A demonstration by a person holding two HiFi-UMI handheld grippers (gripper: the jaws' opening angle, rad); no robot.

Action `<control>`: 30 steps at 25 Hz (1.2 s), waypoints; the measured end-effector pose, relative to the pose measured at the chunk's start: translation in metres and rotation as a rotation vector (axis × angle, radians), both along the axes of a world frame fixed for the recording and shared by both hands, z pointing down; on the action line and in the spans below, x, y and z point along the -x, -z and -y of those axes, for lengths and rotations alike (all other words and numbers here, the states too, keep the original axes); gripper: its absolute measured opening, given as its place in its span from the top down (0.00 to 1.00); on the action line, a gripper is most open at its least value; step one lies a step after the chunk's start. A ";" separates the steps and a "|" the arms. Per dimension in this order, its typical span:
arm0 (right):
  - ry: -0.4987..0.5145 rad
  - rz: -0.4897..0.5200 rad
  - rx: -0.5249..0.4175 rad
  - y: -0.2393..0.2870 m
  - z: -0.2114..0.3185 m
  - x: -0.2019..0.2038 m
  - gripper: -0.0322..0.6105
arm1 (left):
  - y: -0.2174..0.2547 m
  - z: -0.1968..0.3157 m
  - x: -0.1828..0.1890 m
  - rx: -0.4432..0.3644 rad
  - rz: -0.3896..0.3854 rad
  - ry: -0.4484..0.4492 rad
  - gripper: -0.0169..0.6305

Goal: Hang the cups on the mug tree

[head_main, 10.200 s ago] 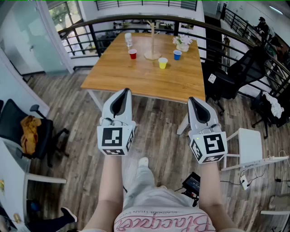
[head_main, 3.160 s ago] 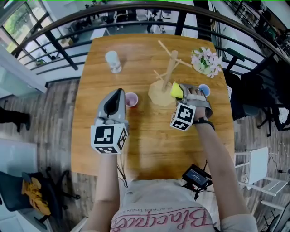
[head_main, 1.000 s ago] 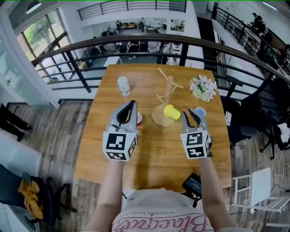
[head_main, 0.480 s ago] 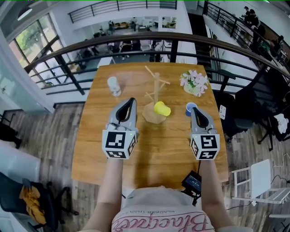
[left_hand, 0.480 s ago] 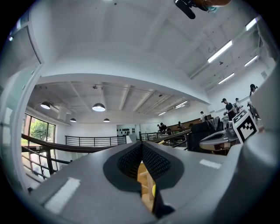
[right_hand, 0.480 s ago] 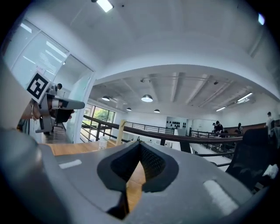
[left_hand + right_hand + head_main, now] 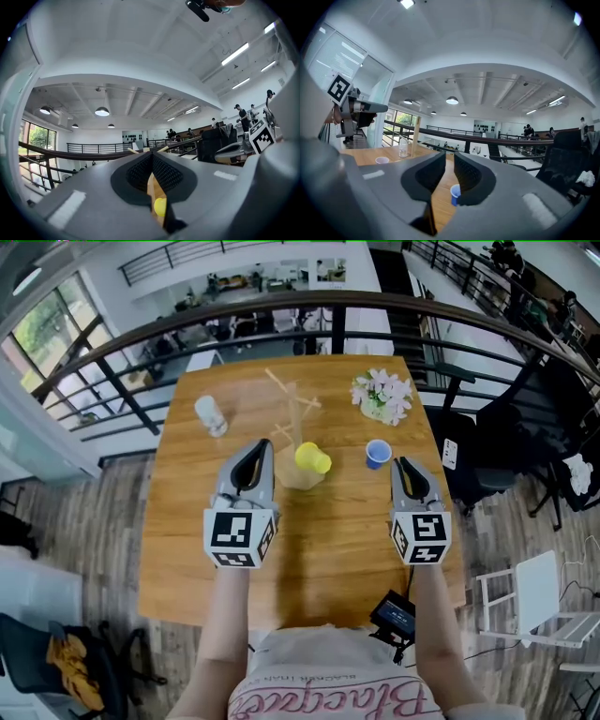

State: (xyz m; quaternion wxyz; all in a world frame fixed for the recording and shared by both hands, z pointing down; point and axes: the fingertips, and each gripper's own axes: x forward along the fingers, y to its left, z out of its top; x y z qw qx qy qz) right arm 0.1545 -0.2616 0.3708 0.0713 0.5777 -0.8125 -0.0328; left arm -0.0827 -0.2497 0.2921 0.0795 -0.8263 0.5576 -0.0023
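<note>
The wooden mug tree (image 7: 293,427) stands mid-table with a yellow cup (image 7: 312,458) hanging on a lower branch. A blue cup (image 7: 378,454) stands upright on the table to its right. My left gripper (image 7: 260,445) is shut and empty, level, just left of the tree base; through its jaws the yellow cup (image 7: 160,206) shows. My right gripper (image 7: 403,463) sits near and right of the blue cup (image 7: 455,194). Its jaws have just been opening to a narrow gap with nothing between them. A pink cup (image 7: 382,160) stands far left, hidden in the head view.
A clear glass (image 7: 210,414) stands at the back left of the wooden table (image 7: 187,521), and a pot of flowers (image 7: 382,395) at the back right. A black railing (image 7: 187,329) runs behind the table. An office chair (image 7: 487,442) stands at the right.
Both grippers have drawn back toward the table's near side. The right gripper, earlier close to the hung yellow cup, now lies further right, behind the blue cup.
</note>
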 end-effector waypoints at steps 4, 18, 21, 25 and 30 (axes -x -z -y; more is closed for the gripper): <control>0.007 -0.005 0.052 -0.023 0.011 -0.007 0.70 | -0.011 0.010 -0.005 0.031 0.006 0.009 0.95; 0.013 -0.031 0.220 -0.118 0.063 -0.015 0.58 | -0.043 0.044 -0.012 0.108 0.038 0.022 0.95; 0.007 -0.035 0.247 -0.136 0.070 -0.013 0.58 | -0.047 0.048 -0.005 0.118 0.043 0.032 0.95; -0.017 -0.030 0.287 -0.159 0.083 -0.012 0.57 | -0.054 0.054 0.007 0.134 0.042 0.052 0.95; -0.045 -0.033 0.327 -0.184 0.103 -0.012 0.52 | -0.061 0.063 0.018 0.150 0.050 0.065 0.95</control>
